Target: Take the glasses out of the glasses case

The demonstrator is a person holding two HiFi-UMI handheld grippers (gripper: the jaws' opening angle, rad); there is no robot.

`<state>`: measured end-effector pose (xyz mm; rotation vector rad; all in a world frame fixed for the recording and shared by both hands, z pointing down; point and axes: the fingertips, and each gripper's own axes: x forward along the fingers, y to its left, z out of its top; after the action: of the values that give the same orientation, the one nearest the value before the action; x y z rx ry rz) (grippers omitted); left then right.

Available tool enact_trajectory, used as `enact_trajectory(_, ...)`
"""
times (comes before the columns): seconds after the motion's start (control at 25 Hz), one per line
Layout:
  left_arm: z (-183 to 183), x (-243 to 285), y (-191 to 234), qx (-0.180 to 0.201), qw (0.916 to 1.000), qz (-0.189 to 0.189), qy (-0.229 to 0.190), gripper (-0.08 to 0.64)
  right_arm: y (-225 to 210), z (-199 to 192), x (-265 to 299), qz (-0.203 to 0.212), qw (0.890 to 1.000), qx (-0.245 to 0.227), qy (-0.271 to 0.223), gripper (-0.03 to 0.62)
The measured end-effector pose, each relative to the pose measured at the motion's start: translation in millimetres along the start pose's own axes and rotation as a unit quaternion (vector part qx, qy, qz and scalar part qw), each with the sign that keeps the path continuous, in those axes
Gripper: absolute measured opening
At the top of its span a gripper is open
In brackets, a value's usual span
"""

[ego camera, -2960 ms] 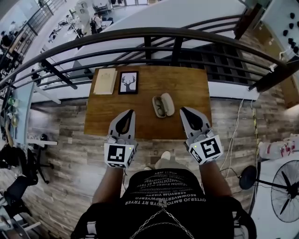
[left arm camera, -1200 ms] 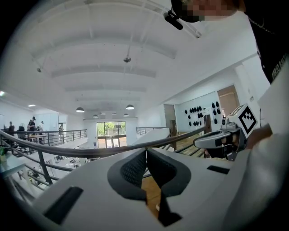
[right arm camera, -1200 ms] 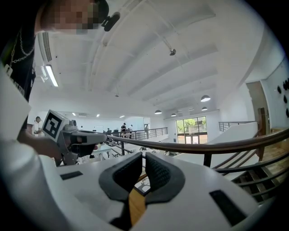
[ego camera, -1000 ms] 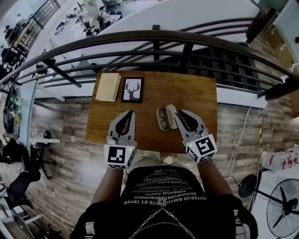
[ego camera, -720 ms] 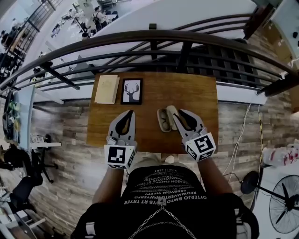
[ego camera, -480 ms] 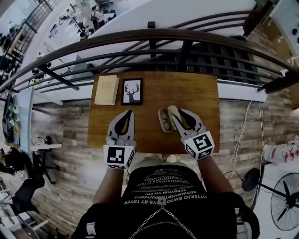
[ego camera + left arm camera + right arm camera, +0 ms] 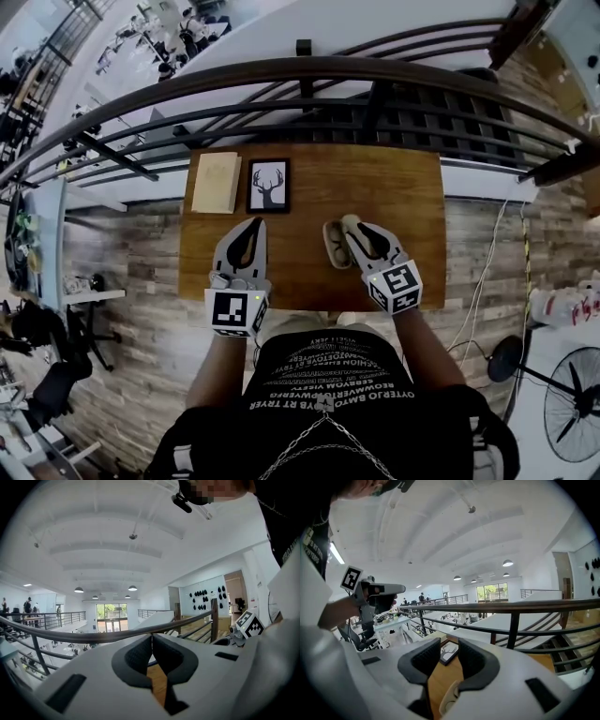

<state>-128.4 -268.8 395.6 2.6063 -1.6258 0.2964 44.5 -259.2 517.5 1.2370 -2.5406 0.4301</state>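
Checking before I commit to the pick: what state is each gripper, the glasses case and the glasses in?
left gripper: shut, empty.
right gripper: open, jaws just been opening, nothing between the pads, over the glasses case.
glasses case: open, on the table.
glasses: inside the glasses case, not yet taken out.
book: closed, flat on the table.

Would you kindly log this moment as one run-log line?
right tongs: open, just been opening, nothing gripped, at glasses case | left tongs: shut, empty | glasses case: lid open
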Motion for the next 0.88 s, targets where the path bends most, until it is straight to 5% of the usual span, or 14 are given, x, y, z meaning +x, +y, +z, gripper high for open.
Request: enact_trajectory(0.88, -9.2, 5.3, 15.9, 0.0, 0.9999, 0.01, 0.01, 0.028, -12.0, -104.9, 50.3, 0.019, 0.993, 0.017, 0.114, 0.136)
